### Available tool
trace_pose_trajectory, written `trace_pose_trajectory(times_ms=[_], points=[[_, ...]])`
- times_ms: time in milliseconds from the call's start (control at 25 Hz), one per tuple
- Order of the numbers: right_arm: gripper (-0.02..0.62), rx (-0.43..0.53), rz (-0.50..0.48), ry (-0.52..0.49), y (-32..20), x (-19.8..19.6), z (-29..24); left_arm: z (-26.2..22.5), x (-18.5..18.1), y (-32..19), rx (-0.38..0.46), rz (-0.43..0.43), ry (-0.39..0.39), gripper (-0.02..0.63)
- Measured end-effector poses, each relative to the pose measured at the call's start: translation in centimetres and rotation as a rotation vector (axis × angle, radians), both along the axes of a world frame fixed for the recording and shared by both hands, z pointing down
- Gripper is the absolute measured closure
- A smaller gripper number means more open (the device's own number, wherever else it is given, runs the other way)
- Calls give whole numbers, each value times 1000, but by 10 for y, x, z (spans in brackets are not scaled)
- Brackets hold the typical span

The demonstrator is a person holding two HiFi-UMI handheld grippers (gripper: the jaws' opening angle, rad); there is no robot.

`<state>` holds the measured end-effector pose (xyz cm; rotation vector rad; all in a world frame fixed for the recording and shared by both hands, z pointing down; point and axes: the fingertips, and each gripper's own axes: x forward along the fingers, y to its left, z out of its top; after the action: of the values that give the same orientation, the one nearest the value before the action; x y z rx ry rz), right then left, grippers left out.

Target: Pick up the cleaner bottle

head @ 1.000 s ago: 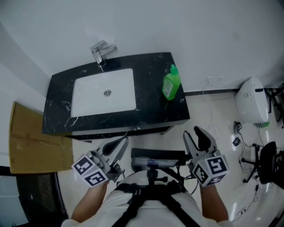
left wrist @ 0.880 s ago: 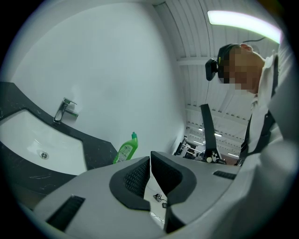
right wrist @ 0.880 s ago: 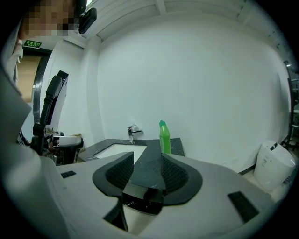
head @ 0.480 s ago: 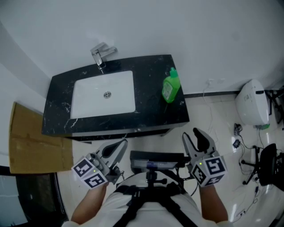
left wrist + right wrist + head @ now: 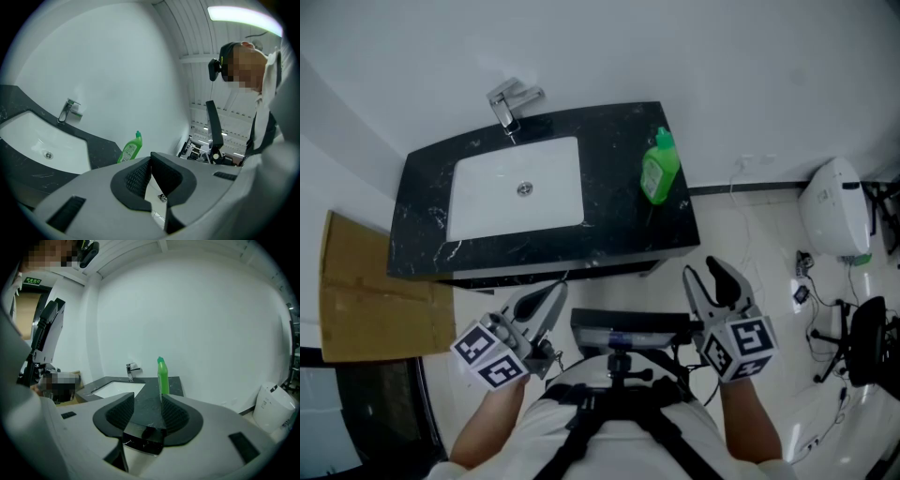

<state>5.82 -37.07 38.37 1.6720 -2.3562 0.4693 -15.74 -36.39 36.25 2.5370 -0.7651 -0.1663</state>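
Clearly our right claw [image 5: 705, 274], jaws spread and empty, sits nearer the upright cleaner bottle [image 5: 659, 173], ahead on the worktop [image 5: 614, 220]; our left claw [image 5: 553, 292] is pressed together.

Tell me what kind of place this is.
Most likely a bathroom or washroom: a white sink sunk into a black marbled counter, a chrome faucet behind the basin, and a green cleaner bottle standing upright at the counter's right end.

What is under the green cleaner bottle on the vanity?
The green cleaner bottle stands upright on the black speckled countertop, right of the white sink basin. The patch of counter beneath its base is covered, so nothing more can be confirmed there.
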Motion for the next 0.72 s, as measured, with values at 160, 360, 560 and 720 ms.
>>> trace_pose_trajectory(times_ms=[160, 360, 560, 720], points=[[407, -13, 11, 3, 0, 1, 2, 0, 0, -1, 0, -10, 0, 606], [407, -20, 11, 11, -7, 0, 6, 2, 0, -6, -1, -20, 1, 606], [407, -32, 9, 23, -18, -3, 17, 8, -1, -13, -10, -30, -5, 606], [407, -36, 10, 29, -29, -5, 23, 12, -1, -19, -23, -33, -9, 606]])
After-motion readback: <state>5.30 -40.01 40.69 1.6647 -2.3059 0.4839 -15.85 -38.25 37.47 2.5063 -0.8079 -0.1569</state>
